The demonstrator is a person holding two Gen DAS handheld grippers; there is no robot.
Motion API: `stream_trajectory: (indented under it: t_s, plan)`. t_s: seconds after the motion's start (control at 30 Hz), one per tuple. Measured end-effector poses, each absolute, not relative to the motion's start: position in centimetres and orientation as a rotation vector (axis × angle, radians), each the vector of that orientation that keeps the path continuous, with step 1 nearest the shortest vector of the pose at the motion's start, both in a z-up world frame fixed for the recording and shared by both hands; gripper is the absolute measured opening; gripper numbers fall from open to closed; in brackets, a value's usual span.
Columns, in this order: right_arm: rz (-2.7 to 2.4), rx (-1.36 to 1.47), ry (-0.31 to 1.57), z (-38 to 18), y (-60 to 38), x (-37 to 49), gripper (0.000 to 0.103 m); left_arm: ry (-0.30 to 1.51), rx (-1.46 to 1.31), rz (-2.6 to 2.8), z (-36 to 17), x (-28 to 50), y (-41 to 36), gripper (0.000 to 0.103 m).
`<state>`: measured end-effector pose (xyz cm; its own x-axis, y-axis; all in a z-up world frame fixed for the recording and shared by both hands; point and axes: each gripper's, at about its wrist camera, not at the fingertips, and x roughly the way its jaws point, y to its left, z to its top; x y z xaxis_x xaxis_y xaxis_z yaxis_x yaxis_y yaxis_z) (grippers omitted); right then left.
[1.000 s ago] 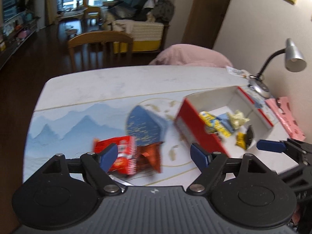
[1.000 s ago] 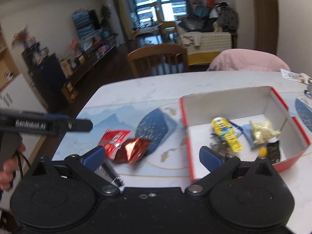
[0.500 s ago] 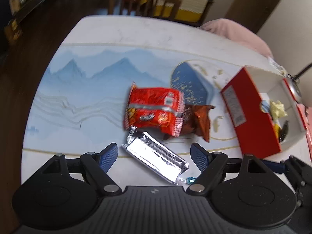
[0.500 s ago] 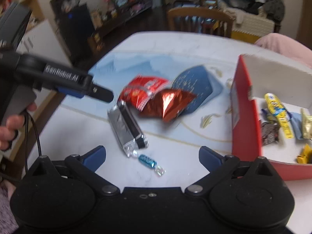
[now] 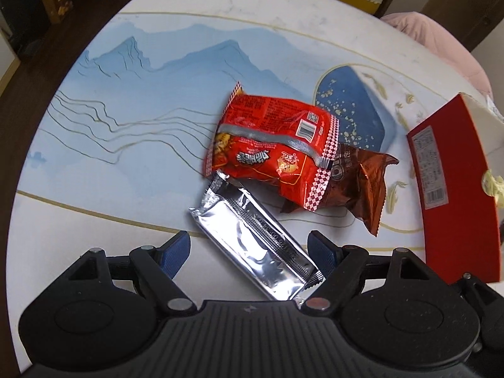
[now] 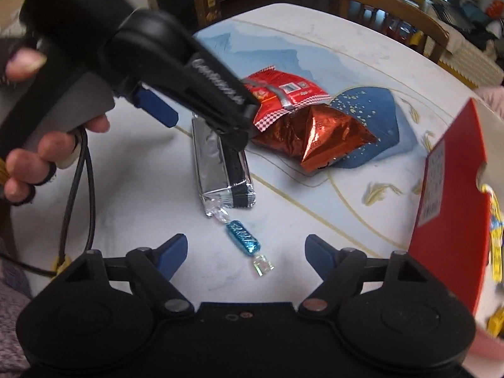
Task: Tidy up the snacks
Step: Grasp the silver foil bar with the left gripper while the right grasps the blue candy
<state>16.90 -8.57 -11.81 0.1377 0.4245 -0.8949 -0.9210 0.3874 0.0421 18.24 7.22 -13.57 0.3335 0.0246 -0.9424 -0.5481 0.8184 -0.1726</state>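
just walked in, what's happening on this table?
A person with two handheld grippers is sorting snacks into the red box, which already holds a few. The left gripper is open and straddles the silver foil packet, not yet closed on it. The right gripper is open too, just short of the blue wrapped candy. The red snack bag and the brown foil bag lie loose on the table, overlapping.
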Motion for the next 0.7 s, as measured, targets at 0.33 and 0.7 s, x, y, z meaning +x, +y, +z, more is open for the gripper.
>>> stream_trajectory:
  t_s: [0.33, 0.7]
  plan:
    - [1.136, -0.719, 0.961, -13.3, -7.1, 17.0, 0.057, 1.234, -0.554, 0.442, -15.2, 19.7, 6.5, 0.082]
    - [1.148, -0.776, 0.926, -14.2, -6.1, 15.7, 0.045, 1.243, -0.549, 0.483, -15.8, 20.1, 6.4, 0.081]
